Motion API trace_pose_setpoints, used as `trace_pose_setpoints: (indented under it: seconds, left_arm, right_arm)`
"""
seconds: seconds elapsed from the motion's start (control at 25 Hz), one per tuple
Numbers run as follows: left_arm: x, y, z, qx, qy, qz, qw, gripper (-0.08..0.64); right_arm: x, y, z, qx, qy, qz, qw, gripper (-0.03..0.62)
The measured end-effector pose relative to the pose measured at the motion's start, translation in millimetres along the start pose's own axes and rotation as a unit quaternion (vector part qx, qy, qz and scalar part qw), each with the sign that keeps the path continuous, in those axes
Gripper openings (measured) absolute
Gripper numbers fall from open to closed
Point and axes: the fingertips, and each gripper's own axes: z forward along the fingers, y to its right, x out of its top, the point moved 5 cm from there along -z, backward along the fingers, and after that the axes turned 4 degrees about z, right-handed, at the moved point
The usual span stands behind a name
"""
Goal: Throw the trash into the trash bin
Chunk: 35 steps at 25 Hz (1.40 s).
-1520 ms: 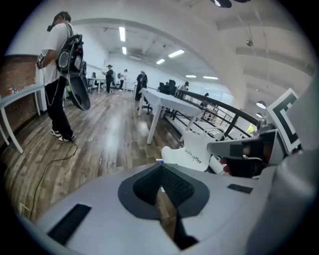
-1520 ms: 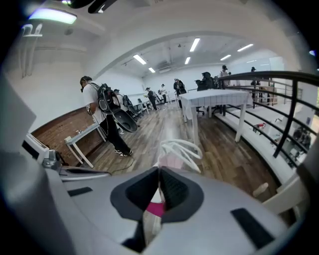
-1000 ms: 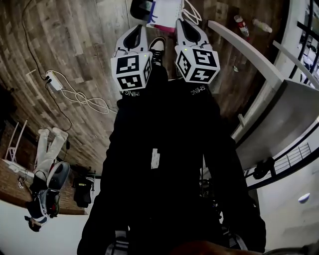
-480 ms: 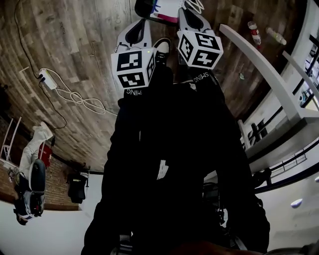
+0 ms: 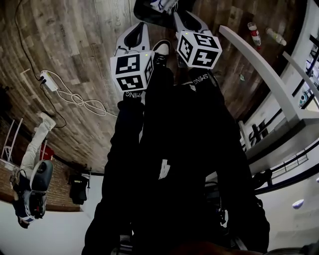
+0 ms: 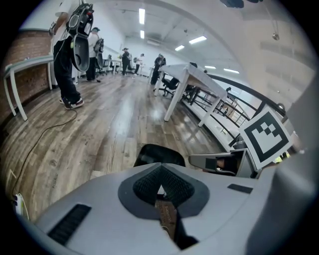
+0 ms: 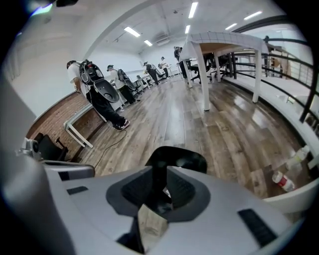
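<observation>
A black trash bin stands on the wooden floor at the top edge of the head view, with a white piece of trash showing in its mouth. My left gripper and right gripper point down at it side by side, just short of its rim. In the left gripper view the jaws are shut and the bin lies right beyond them. The right gripper is shut too, with the bin close ahead. A tiny white sliver shows between each pair of pads; what it is stays unclear.
A white table runs along my right, with bottles on the floor beside it. A power strip and cable lie to the left. Another person stands further left. More tables and people fill the room beyond.
The bin and the white trash have slid toward the top edge of the head view, so less of the white piece shows. Both grippers stay side by side. The person at left shifted.
</observation>
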Motion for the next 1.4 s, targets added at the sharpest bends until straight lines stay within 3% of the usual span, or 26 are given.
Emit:
trace_pose_setpoints:
  seconds: [0.16,0.24,0.48,0.88,1.08,1.28,1.4]
  left_arm:
    - [13.0,15.4,-24.6,-0.003,0.002,0.007,1.0000,0.000]
    - [24.1,27.0,-45.4,-0.007,0.005,0.012,0.9999,0.000]
    - [81.3,63.2,-125.1,-0.009,0.030,0.008,0.9995,0.000]
    - [156.1,186.2,-278.7,-0.049,0.038,0.084,0.9945,0.000]
    - [187.4,268.2,-335.5,-0.108,0.069,0.153,0.9799,0.000]
    - [207.4,350.8,-398.0,-0.158,0.100,0.190,0.9640,0.000]
    - [218.5,407.3,-424.5,-0.206,0.118,0.223,0.9455,0.000]
  right_arm:
    - [6.7,-11.1,-44.5,0.007,0.008,0.001,1.000,0.089]
    - [14.7,-22.9,-77.5,0.013,0.016,0.002,1.000,0.054]
    - [65.8,-66.1,-198.6,0.028,0.074,-0.005,0.997,0.015]
    - [132.3,-115.4,-414.2,0.020,0.175,0.019,0.984,0.015]
    - [154.7,-111.2,-523.1,-0.019,0.256,0.036,0.966,0.015]
    - [148.7,-95.1,-633.4,-0.061,0.306,0.059,0.948,0.015]
    - [141.3,-77.6,-696.4,-0.101,0.344,0.074,0.930,0.015]
